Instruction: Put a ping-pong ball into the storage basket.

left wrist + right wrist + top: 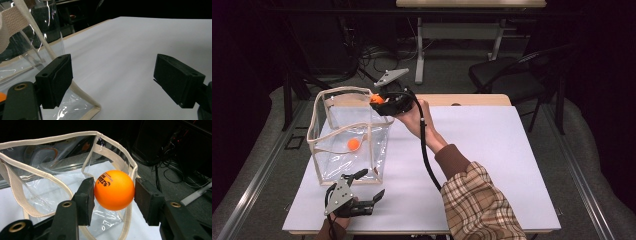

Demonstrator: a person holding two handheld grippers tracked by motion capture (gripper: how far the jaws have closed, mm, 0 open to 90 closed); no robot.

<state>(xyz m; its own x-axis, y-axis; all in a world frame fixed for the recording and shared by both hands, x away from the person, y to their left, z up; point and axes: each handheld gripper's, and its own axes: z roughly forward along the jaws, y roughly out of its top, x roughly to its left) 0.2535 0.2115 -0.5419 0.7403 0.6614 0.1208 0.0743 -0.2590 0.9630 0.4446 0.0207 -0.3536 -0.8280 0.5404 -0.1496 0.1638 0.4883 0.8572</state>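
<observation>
Worktop [492,150]: white, carries the bag.
Clear bag [349,132]: floppy, open-topped; one orange ball [354,144] inside.
Right gripper [114,192]: fingers clamp a light, smooth, slippery ping-pong ball [114,190] across its middle, above the bag's rim.
Left gripper [364,192]: fingers wide apart, empty.

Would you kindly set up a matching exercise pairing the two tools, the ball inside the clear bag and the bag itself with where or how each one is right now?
Things:
1. right tool
2. left tool
3. loose orange ball
4. clear bag

States:
A. lying on the bottom of the bag
B. standing open on the white table
C. open and empty, low beside the bag's near corner
D. shut on a held orange ball at the bag's rim

Pairs: 1-D, 2-C, 3-A, 4-B
</observation>
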